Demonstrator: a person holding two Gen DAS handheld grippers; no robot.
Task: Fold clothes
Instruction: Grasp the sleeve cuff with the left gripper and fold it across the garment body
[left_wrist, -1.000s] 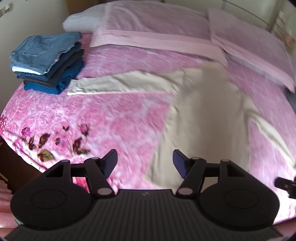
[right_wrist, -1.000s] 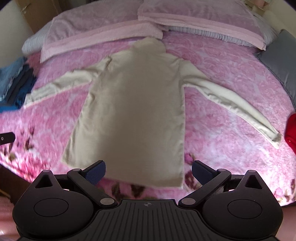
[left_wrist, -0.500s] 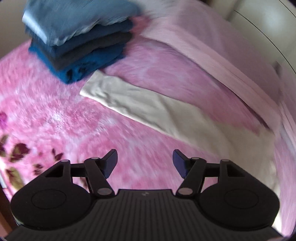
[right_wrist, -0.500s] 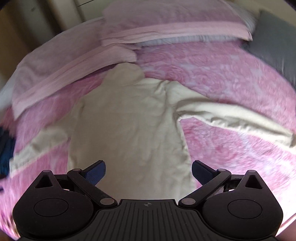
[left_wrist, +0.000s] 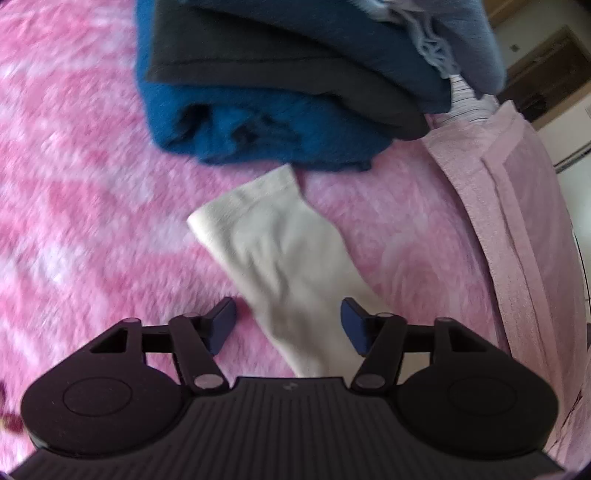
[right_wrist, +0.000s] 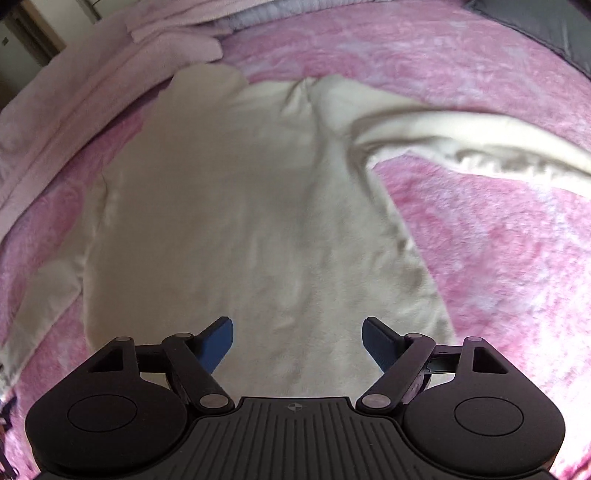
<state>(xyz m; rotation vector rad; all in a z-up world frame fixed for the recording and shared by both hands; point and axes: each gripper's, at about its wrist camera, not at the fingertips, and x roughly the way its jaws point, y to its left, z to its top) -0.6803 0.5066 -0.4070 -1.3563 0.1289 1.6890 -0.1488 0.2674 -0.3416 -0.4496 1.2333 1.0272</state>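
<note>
Right wrist view: cream sweater (right_wrist: 236, 206) lies flat on the bed, long axis running straight away from the camera, neck end far, toward the pillows, lower body nearest, under the tool. One sleeve (right_wrist: 461, 144) branches off to the right from the shoulder, lying across the cover with a rumpled fold along its lower edge; the other sleeve trails off lower left. Fabric is plain, soft-looking, off-white, a few shallow wrinkles, no print visible. Right gripper (right_wrist: 297, 341) sits over the sweater's body, jaws have just been closing but are well apart, blue pads clear of the cloth as far as the frame shows, nothing clamped. Left wrist view: the left sleeve (left_wrist: 284, 254) runs diagonally, cuff at the far upper left, rest coming back under the tool. Left gripper (left_wrist: 288, 323) straddles that sleeve, jaws have just been closing, at medium gap, sleeve between them, pads not pressing on it. Cuff ends just beside a stack of folded clothes (left_wrist: 295, 85): blue fleece at bottom, dark layers, denim on top. Surface is a fuzzy pink bedspread (left_wrist: 92, 192) with paler swirls. Pale pink pillows (right_wrist: 85, 85) line the head end. Grey cushion (right_wrist: 546, 26) at far right corner. Both views slightly motion-blurred.
</note>
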